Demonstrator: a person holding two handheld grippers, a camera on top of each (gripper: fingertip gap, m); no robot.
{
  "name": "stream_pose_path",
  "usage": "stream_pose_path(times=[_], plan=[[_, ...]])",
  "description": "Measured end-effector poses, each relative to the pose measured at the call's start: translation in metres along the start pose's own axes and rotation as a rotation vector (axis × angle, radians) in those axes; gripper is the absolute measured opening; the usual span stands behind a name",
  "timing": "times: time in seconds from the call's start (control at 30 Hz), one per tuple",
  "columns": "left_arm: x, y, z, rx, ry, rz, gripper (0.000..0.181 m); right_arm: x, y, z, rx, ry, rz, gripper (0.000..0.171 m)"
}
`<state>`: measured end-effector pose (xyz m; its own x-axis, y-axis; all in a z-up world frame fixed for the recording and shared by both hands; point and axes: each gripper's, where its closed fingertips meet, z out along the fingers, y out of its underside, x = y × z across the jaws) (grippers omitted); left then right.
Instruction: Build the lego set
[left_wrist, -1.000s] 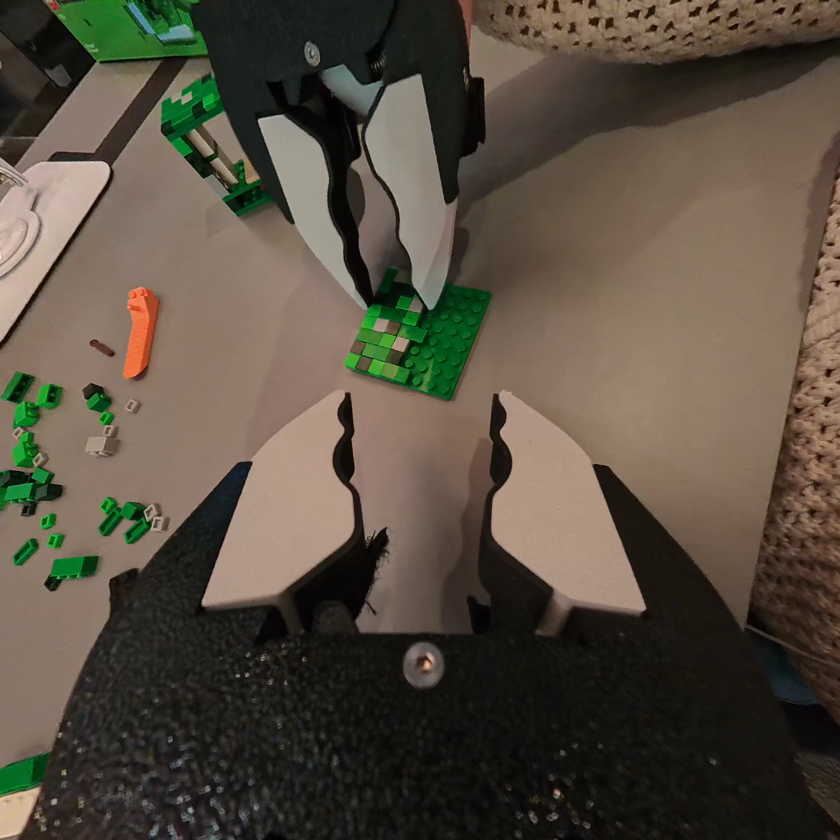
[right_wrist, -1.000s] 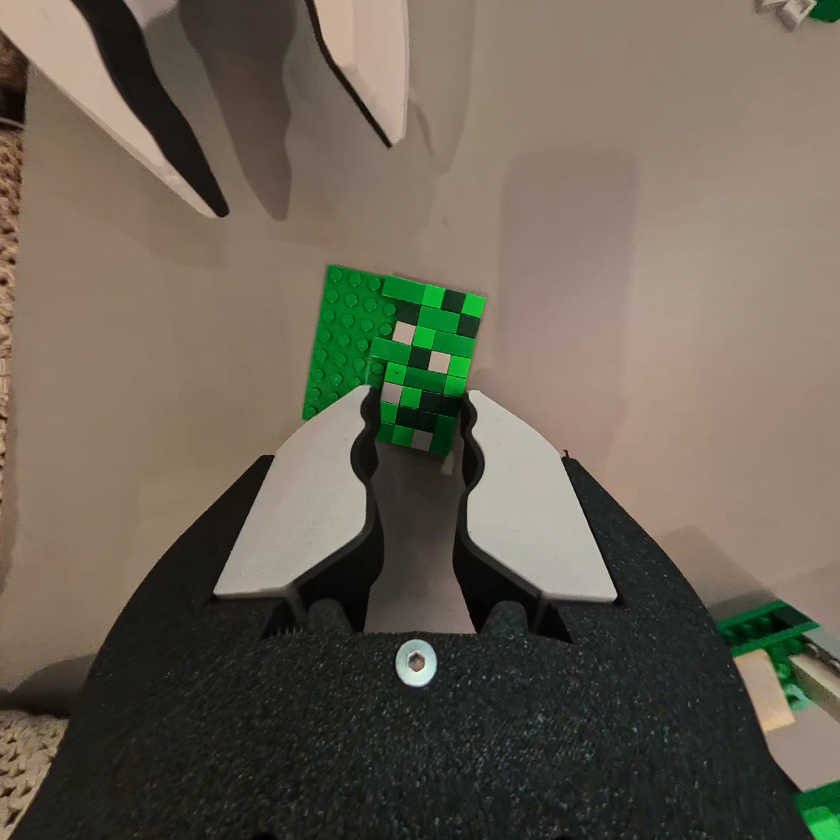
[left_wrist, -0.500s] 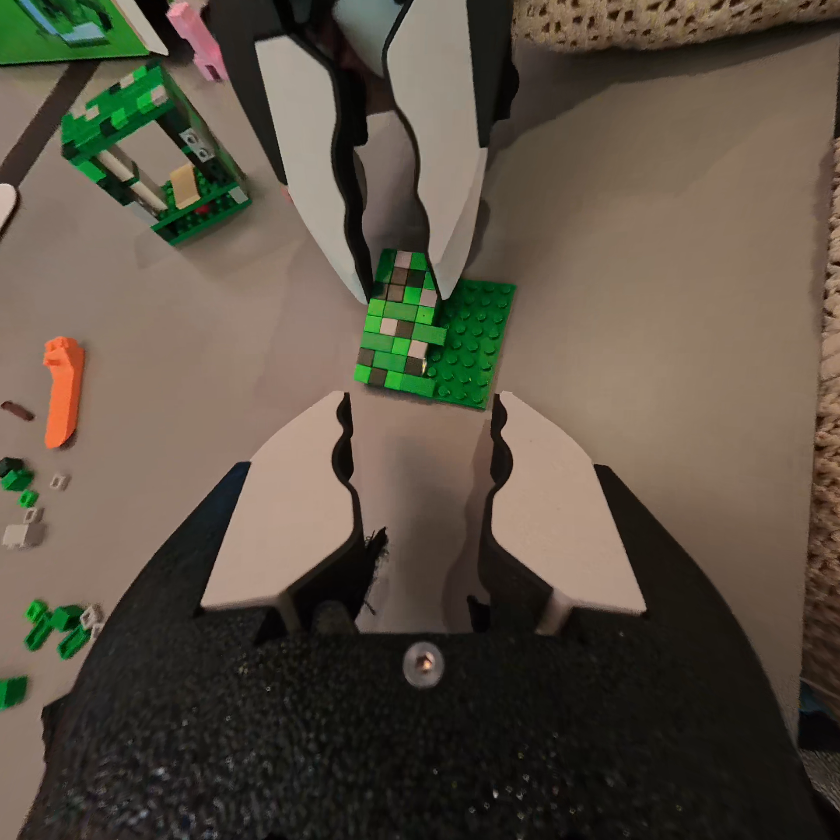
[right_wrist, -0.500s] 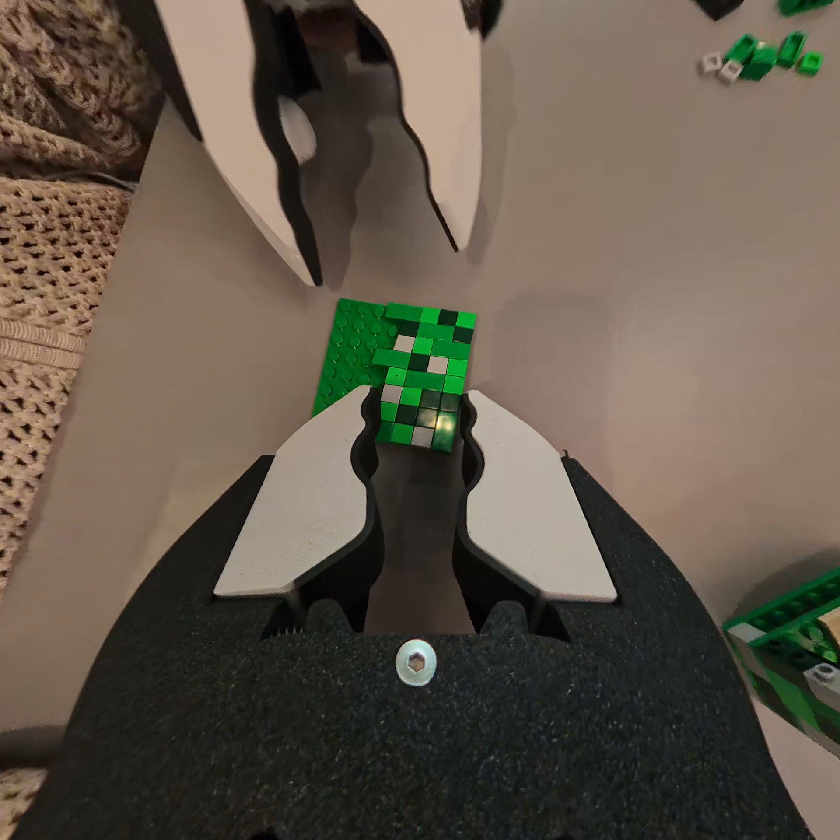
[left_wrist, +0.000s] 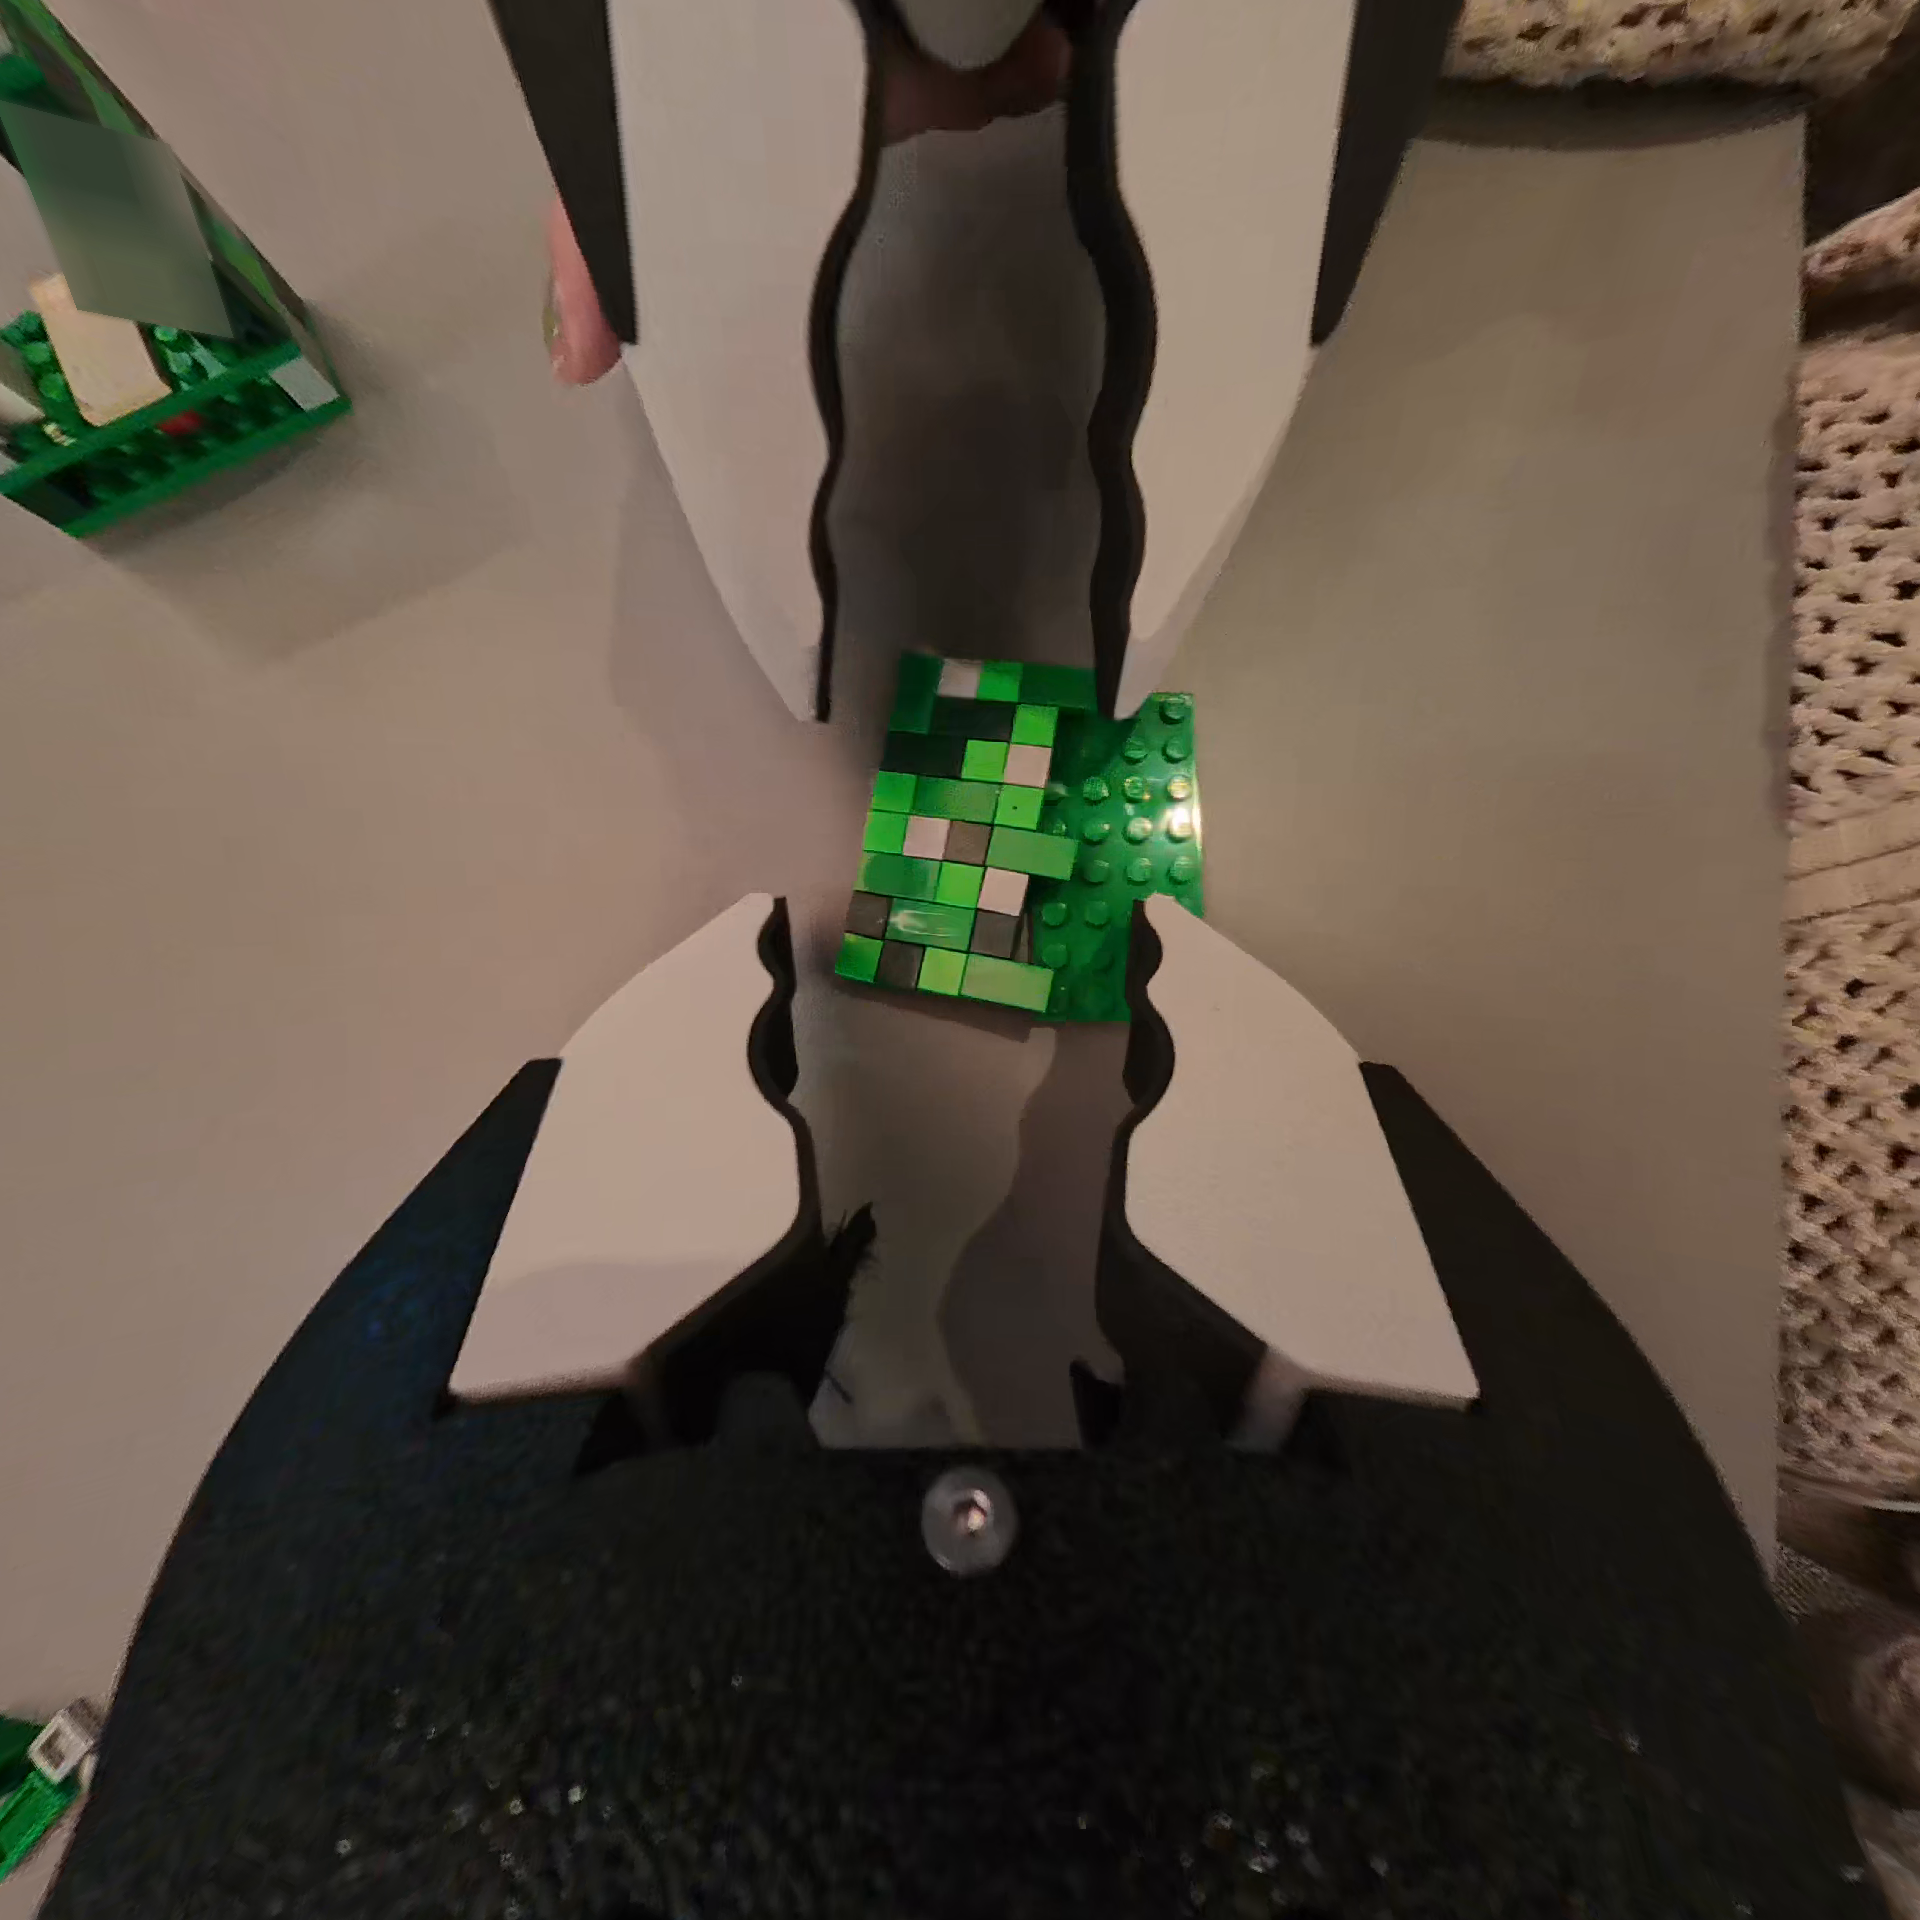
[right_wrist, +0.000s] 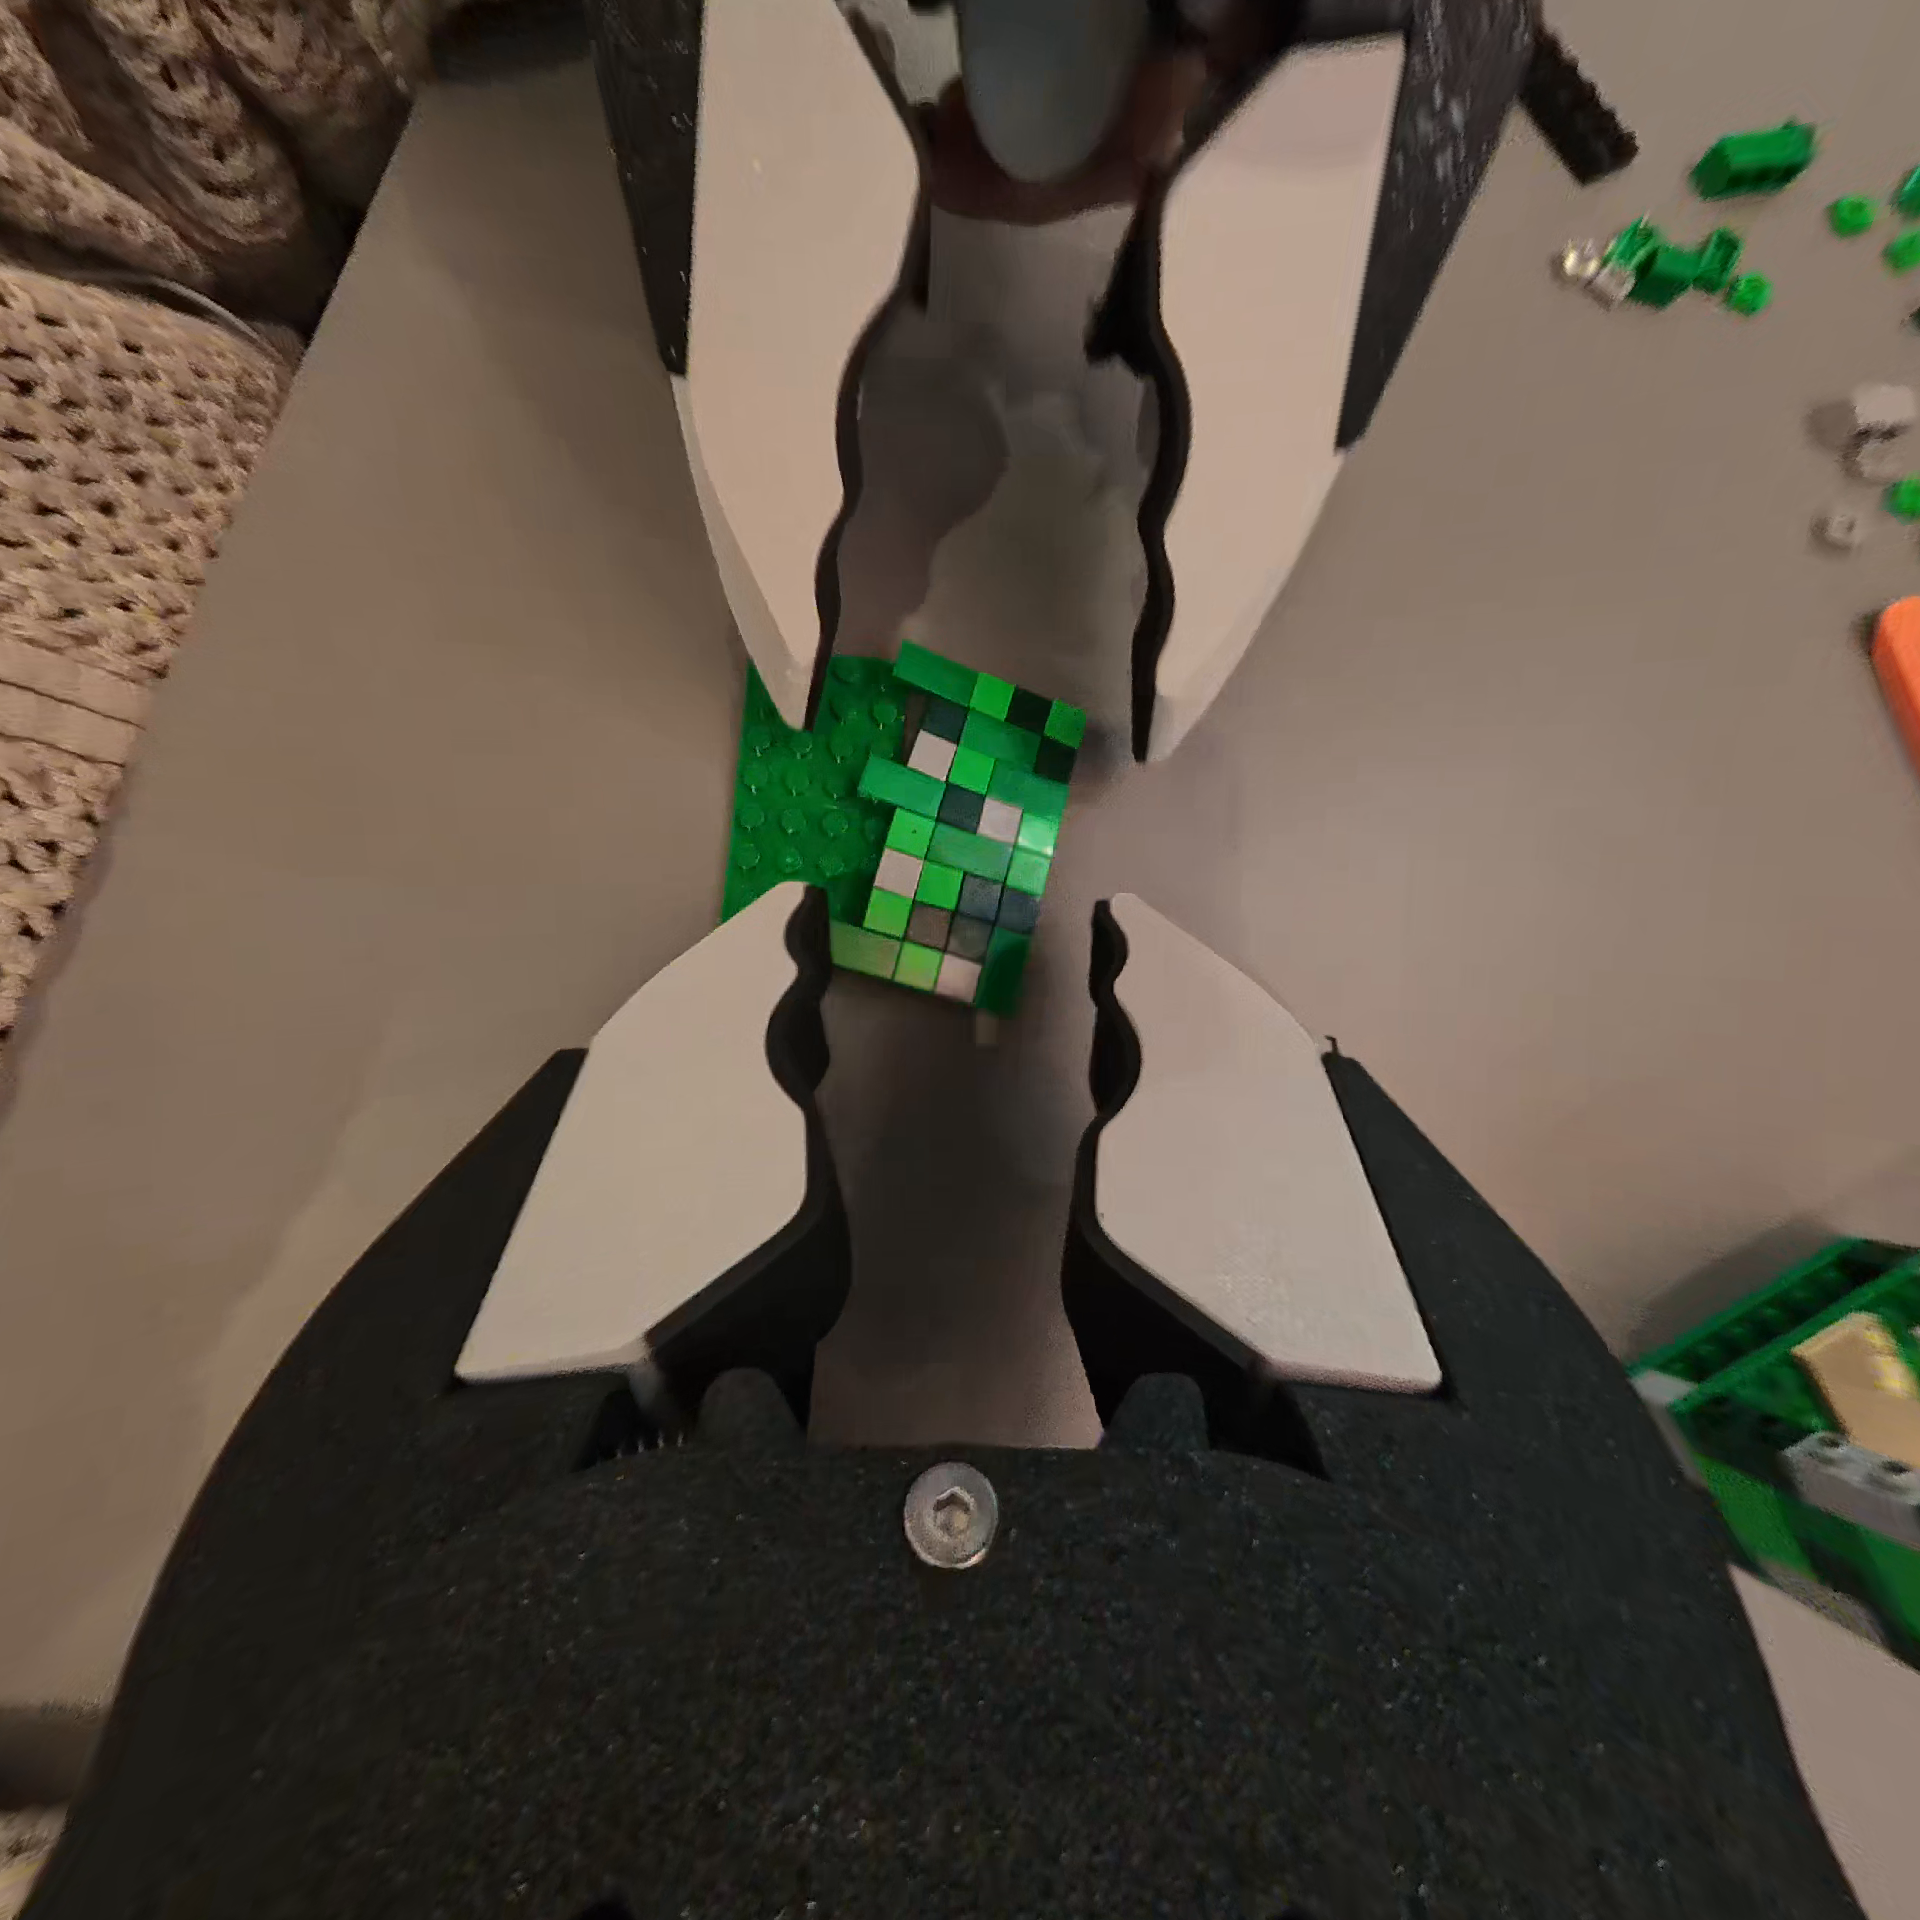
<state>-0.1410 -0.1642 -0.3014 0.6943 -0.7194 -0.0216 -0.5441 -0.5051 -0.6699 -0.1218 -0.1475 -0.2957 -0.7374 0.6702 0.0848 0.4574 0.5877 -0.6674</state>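
The green plate (left_wrist: 1138, 821), half covered with mosaic tiles (left_wrist: 961, 831), lay flat on the grey counter (left_wrist: 416, 831), between the two claws. The left claw (left_wrist: 961, 935) stood spread, empty, its tips now level with the plate's near edge; half a second earlier it sat short of it. The right claw (right_wrist: 945, 914) was also spread and empty, having widened from a narrow gap astride the tiled end. Both had closed in from opposite ends. Judgement: neither gripped yet; a two-sided hold or press on the plate appeared imminent. A partial green build (left_wrist: 156, 426) and loose bricks (right_wrist: 1683, 270) lay well apart
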Motion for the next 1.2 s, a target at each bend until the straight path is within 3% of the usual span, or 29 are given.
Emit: stream_pose_path(times=[0.23, 0.47, 0.97, 1.07, 1.2], plan=[[0.003, 0.005, 0.003, -0.062, 0.04, 0.024, 0.041, -0.005, 0.006, 0.006, -0.023, -0.034, 0.028, 0.054], [0.0, 0.004, 0.003, -0.125, 0.05, 0.007, 0.04, -0.005, -0.003, 0.003, -0.025, 0.074, -0.038, 0.052], [-0.009, -0.008, -0.007, 0.041, 0.233, -0.288, 0.045, 0.022, 0.007, 0.008, -0.332, 0.457, -0.411, 0.013], [-0.011, -0.014, -0.017, 0.142, 0.214, -0.291, 0.056, 0.03, 0.006, 0.002, -0.273, 0.481, -0.364, 0.007], [-0.021, -0.019, -0.033, 0.305, 0.108, -0.301, 0.062, 0.029, -0.01, -0.009, -0.011, 0.369, -0.149, 0.006]])
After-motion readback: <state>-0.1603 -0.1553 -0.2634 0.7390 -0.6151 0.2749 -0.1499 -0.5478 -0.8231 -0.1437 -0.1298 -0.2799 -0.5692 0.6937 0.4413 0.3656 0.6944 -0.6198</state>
